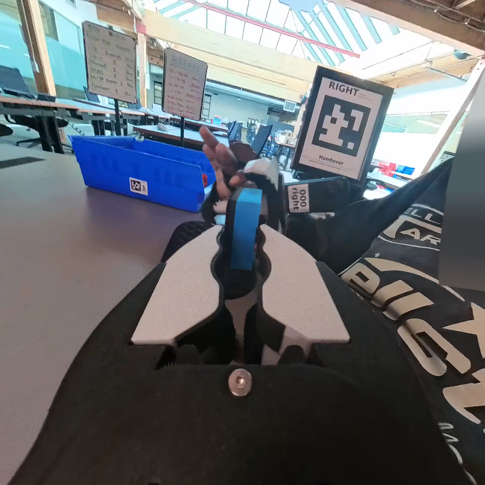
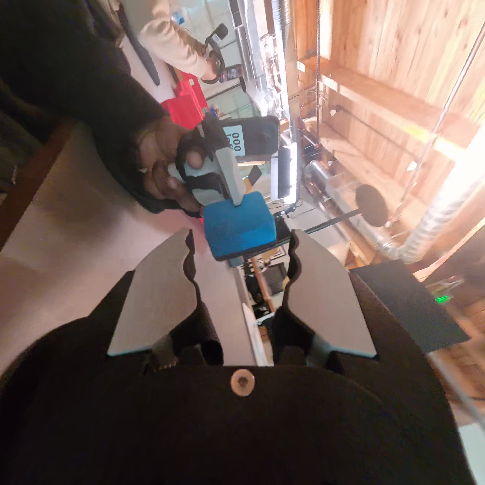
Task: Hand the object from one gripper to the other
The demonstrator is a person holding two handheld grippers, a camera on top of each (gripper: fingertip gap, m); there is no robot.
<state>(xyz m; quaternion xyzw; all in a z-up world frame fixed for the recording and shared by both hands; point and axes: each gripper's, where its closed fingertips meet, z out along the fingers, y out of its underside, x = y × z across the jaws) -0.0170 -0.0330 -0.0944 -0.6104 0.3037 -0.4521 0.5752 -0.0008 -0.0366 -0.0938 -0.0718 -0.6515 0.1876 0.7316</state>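
Note:
A blue foam block with a black backing stands upright between the white fingers of my left gripper, which is shut on it above the grey table. In the right wrist view the same block is pinched by the left gripper's grey finger, with a hand behind it. My right gripper is open wide. The block's near end sits between its fingertips, touching neither. The right gripper also shows in the left wrist view, just beyond the block, with a hand on it.
A blue bin stands on the grey table at the left. Two whiteboards on stands rise behind it. A marker card is mounted on the right gripper. A black garment fills the right. Another person and a red bin are farther off.

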